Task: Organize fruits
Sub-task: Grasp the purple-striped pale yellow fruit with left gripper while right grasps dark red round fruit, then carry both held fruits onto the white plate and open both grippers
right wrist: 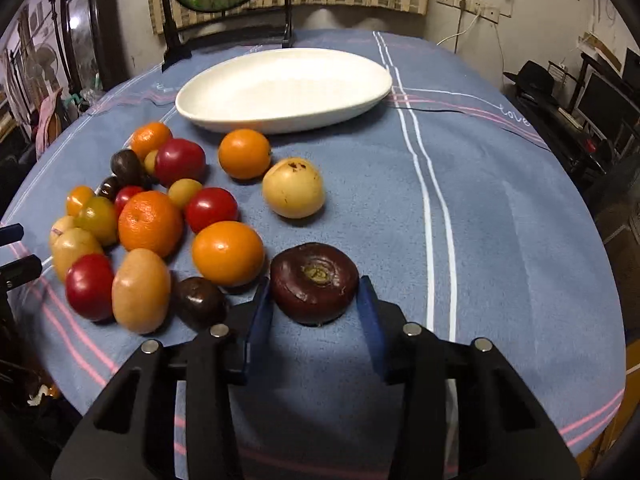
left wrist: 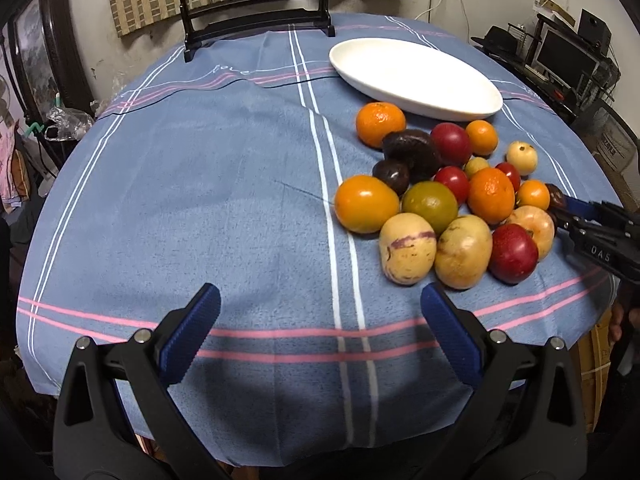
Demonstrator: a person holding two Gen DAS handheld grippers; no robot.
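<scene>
Two grippers over a round table under a blue striped cloth [left wrist: 240,208]. Right gripper [right wrist: 314,304] has its blue pads on either side of a dark purple round fruit [right wrist: 315,282], stem scar facing up; the fruit sits on the cloth at the near edge of the pile and the pads look to be touching its flanks, so clenched on it. From the left wrist view the same gripper comes in at the right edge with its tips at a dark fruit by the pile's far right.

Left gripper [left wrist: 320,312] hangs released, pads wide apart with nothing between them, over bare cloth just short of the pile.

Fruit pile is bunched between the grippers and a white oval dish [right wrist: 280,92], which holds no fruit: oranges, red tomatoes, a green-yellow tomato [left wrist: 430,206], two pale striped melons [left wrist: 408,254], small dark fruits. A pale yellow round fruit [right wrist: 293,188] sits a little apart from the pile, with an orange [right wrist: 244,153] close by, just beside the dish rim.

Behind the dish, a dark wooden stand [right wrist: 224,8] with a round embroidered panel
</scene>
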